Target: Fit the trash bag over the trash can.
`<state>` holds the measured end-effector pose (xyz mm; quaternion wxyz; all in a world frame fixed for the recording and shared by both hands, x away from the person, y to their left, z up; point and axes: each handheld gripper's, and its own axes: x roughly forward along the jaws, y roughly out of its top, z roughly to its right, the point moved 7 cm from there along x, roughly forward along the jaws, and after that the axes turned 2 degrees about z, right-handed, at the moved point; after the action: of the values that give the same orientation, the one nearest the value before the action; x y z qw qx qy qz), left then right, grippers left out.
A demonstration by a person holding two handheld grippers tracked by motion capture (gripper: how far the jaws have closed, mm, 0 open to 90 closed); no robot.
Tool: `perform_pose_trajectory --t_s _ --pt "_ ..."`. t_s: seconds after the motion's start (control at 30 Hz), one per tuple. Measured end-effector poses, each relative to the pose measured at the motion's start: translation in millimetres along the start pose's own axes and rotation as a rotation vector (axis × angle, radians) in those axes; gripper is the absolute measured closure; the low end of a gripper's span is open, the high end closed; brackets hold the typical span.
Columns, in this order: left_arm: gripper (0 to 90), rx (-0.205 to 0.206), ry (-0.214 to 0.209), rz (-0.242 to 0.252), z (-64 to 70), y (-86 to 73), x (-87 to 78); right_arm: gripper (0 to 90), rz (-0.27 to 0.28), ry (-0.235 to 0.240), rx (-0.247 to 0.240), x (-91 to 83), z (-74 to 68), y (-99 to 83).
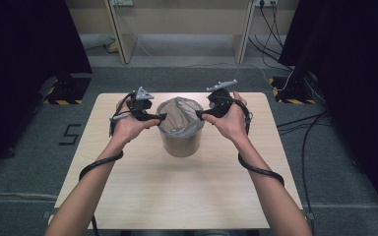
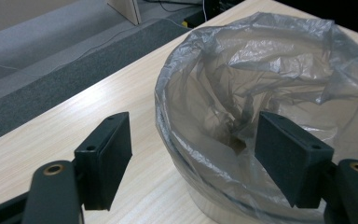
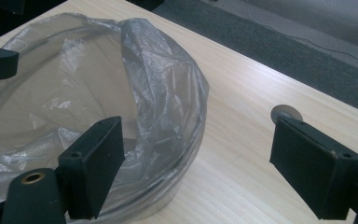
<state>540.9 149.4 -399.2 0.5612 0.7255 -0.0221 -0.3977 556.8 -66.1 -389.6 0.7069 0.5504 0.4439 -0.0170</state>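
Here we hold both tools at the rim of a small round grey bin [image 1: 179,142] lined with a thin, crinkled translucent plastic bag [image 1: 179,115], standing near the middle of the pale wooden table [image 1: 177,191]. Our left gripper [image 1: 161,117] sits at the bin's left edge, jaws spread wide and holding nothing; in the left gripper view they straddle the rim, one outside over the table, one over the bag's hollow. Our right gripper [image 1: 200,114] is at the opposite edge, likewise spread and empty, one jaw over the liner and the other over bare wood in its own view.

Judgement: we are at the approach step of working the bag's edge, either seating it over the rim or pinching it to lift it; no film is pinched yet. The next move calls for lowering each tool until film lies between the pads, then shutting gently on both sides evenly, since the film is slack and could slip or tear.

Surface: light wood grain, bare but for the bin and a small round metal disc [image 3: 285,113] set in the tabletop. Room: grey carpet floor [image 1: 24,147], dark curtains [image 1: 24,39] on both sides, loose black cables [image 1: 305,123] at right, a pale wooden frame [image 1: 177,29] beyond.
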Motion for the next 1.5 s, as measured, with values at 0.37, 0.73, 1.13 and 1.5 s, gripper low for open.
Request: perform_pose_trajectory --t_s 0.37,0.73,1.13,1.5 --pt "25.1 -0.044 -0.020 0.045 -2.5 -6.7 -18.6 20.4 0.009 -0.004 0.052 -12.7 18.7 -17.1" --pt "25.2 -0.070 -0.007 0.091 -9.7 -21.7 -40.6 22.4 0.012 -0.018 0.091 -24.6 36.1 -37.9" --pt "25.1 -0.087 0.023 0.117 -19.1 -51.6 -63.0 26.0 0.043 -0.036 0.109 -39.8 48.7 -61.5" --pt "24.9 -0.094 0.046 0.146 -27.1 -80.1 -80.2 27.5 0.055 -0.048 0.112 -51.4 53.0 -87.6"
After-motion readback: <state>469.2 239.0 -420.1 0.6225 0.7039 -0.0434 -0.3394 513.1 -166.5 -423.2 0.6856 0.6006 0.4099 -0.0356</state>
